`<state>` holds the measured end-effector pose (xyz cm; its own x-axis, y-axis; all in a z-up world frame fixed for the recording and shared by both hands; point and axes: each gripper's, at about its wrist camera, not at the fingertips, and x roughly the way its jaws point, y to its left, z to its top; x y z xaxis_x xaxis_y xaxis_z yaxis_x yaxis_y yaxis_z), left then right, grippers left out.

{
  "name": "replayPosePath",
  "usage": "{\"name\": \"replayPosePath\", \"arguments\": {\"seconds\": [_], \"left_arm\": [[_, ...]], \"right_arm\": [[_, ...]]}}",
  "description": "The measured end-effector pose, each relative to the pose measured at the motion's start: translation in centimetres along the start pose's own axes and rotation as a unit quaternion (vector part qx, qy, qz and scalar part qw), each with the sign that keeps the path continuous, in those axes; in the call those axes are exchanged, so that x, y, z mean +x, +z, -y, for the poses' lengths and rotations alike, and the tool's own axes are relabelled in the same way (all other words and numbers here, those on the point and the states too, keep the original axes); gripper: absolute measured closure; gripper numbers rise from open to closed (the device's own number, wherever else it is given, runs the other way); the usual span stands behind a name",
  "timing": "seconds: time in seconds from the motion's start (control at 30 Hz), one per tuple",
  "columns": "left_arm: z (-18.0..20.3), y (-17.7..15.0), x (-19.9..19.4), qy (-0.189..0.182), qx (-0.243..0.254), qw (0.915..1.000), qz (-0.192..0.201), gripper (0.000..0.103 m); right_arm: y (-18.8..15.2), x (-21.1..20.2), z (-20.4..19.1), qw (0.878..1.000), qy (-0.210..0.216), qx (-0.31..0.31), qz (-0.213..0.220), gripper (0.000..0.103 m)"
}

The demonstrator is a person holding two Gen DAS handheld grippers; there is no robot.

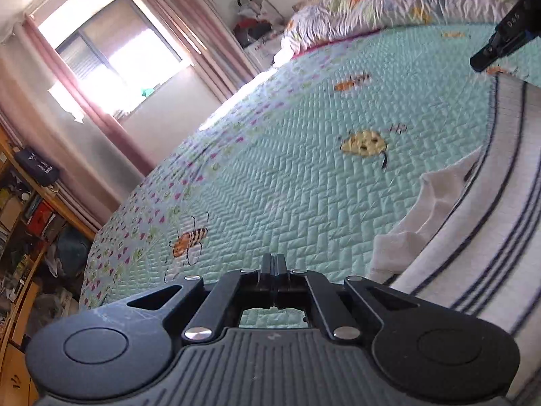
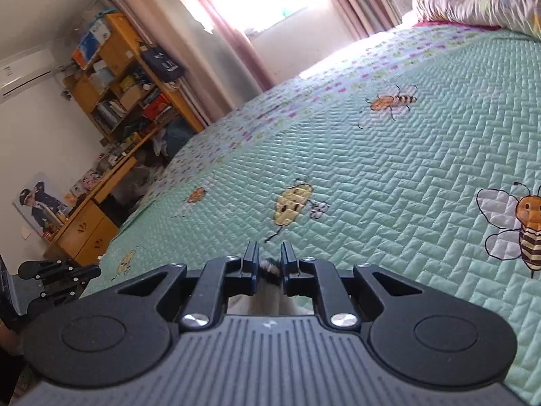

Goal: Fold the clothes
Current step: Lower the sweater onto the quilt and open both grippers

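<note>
So, quick rundown of where things sit:

Garment: white top with dark stripes (image 1: 473, 237), lying along the right side of the bed in the left wrist view, with a plain white flap sticking out from under it toward the middle of the bed. Looks partly gathered, not flat.

Bed: green quilt with bees (image 1: 304, 186), lots of bare quilt between the top and the far edge by the window.

Left claw (image 1: 274, 264): fingers pressed together with nothing visible between them, sitting just off the near edge of the top.

Right claw (image 2: 270, 264): narrow, pinching a bit of white-and-dark fabric (image 2: 270, 267) that hangs down between the fingers. In the left view it shows up near the top right corner of the frame, at the far end of the stripes.

Stage: my guess is a fold in progress, right side carrying an edge. Could just as well be a lift to spread it out, can't settle that from this.

Doing it well: keep the pinch on the hem itself, not on a bunched wad. Move the held edge low and slow so the cloth trails flat. Watch that white flap, it'll crease under if the stripes get dragged over it. Line up the edge with the stripes before letting go.
</note>
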<state>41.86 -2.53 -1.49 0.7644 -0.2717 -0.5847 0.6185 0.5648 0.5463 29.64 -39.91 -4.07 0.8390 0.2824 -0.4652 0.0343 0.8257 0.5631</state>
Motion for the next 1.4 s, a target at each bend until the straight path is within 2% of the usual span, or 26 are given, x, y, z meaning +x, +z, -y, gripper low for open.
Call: {"name": "replayPosePath", "arguments": {"seconds": [0.1,0.13,0.17,0.2,0.23,0.27,0.3,0.4,0.47,0.5,0.53,0.6,0.7,0.77,0.8,0.83,0.87,0.9,0.93,1.03,1.13,1.2,1.23,1.27,1.33,1.4], "left_arm": [[0.2,-1.6,2.3,-0.043,-0.004,0.9986,-0.029,0.101],[0.3,-2.3,2.5,-0.06,-0.008,0.9976,-0.034,0.096],[0.0,-3.4,2.3,-0.092,-0.035,0.9944,-0.039,0.093],[-0.3,-4.5,2.1,-0.126,-0.064,0.9891,-0.043,0.087],[-1.3,-5.8,2.0,-0.168,-0.111,0.9786,-0.042,0.082],[-2.4,-7.2,1.9,-0.211,-0.158,0.9636,-0.041,0.079],[-3.3,-8.3,1.9,-0.234,-0.201,0.9505,-0.037,0.074],[-5.0,-12.0,2.4,-0.273,-0.307,0.9109,-0.034,0.072],[-5.7,-13.3,2.9,-0.289,-0.349,0.8911,-0.03,0.072],[-5.8,-13.7,3.0,-0.297,-0.367,0.8812,-0.024,0.067],[-6.0,-14.0,3.5,-0.314,-0.393,0.8642,-0.022,0.057],[-5.8,-14.1,4.1,-0.337,-0.418,0.843,-0.024,0.046],[-4.9,-13.1,5.2,-0.342,-0.416,0.8422,-0.032,0.045],[-4.3,-12.4,6.0,-0.34,-0.414,0.8435,-0.041,0.048],[-3.9,-12.2,6.3,-0.334,-0.41,0.8475,-0.044,0.058],[-3.7,-12.0,6.4,-0.325,-0.406,0.8529,-0.043,0.078],[-3.6,-11.7,6.2,-0.317,-0.405,0.8568,-0.035,0.089],[-3.6,-11.5,5.9,-0.309,-0.404,0.8605,-0.026,0.091],[-3.6,-11.3,5.7,-0.301,-0.403,0.864,-0.018,0.092],[-4.4,-10.5,4.6,-0.283,-0.412,0.866,0.012,0.093],[-5.9,-9.0,3.9,-0.262,-0.413,0.871,0.043,0.094],[-6.8,-7.7,3.6,-0.244,-0.402,0.8805,0.063,0.094],[-7.2,-7.3,4.0,-0.236,-0.406,0.8805,0.067,0.094],[-7.3,-7.1,4.5,-0.226,-0.407,0.8825,0.065,0.094],[-6.5,-7.4,6.5,-0.213,-0.396,0.8927,0.026,0.093],[-4.9,-8.8,8.5,-0.222,-0.399,0.8895,-0.025,0.093]], "right_arm": [[-0.6,2.5,2.3,0.999,-0.033,0.017,-0.018,0.101],[-1.2,2.3,3.1,0.999,-0.024,0.025,-0.023,0.095],[-2.1,1.5,3.8,0.999,-0.006,0.035,-0.029,0.092],[-3.1,0.5,4.4,0.998,0.013,0.044,-0.034,0.08],[-4.1,-0.5,5.3,0.997,0.033,0.061,-0.038,0.063],[-5.1,-1.7,6.2,0.994,0.053,0.084,-0.041,0.057],[-6.0,-2.6,7.2,0.991,0.068,0.108,-0.046,0.052],[-7.5,-3.8,8.8,0.981,0.097,0.155,-0.06,0.052],[-7.9,-3.8,9.1,0.978,0.109,0.167,-0.067,0.051],[-8.0,-3.5,9.1,0.976,0.115,0.172,-0.072,0.051],[-8.1,-3.2,8.9,0.975,0.117,0.173,-0.076,0.05],[-8.3,-2.4,8.6,0.974,0.117,0.173,-0.085,0.05],[-8.4,-1.2,8.2,0.974,0.116,0.171,-0.092,0.05],[-8.5,-0.4,8.0,0.974,0.116,0.17,-0.097,0.05],[-8.5,0.0,7.8,0.974,0.116,0.169,-0.099,0.051],[-8.5,0.3,7.6,0.975,0.112,0.163,-0.101,0.061],[-8.4,0.4,7.1,0.978,0.104,0.147,-0.1,0.073],[-8.3,0.5,6.5,0.982,0.095,0.129,-0.099,0.085],[-8.1,0.5,5.7,0.986,0.084,0.108,-0.094,0.086],[-6.9,-0.3,3.4,0.993,0.081,0.056,-0.066,0.087],[-4.8,-0.5,1.8,0.994,0.097,0.043,-0.035,0.088],[-3.3,0.1,1.3,0.993,0.105,0.041,-0.018,0.088],[-2.9,0.7,1.4,0.994,0.103,0.044,-0.014,0.088],[-2.7,1.6,1.8,0.994,0.098,0.05,-0.014,0.088],[-3.4,3.9,3.3,0.995,0.069,0.066,-0.036,0.088],[-5.1,5.8,5.1,0.993,0.042,0.094,-0.062,0.088]]}}
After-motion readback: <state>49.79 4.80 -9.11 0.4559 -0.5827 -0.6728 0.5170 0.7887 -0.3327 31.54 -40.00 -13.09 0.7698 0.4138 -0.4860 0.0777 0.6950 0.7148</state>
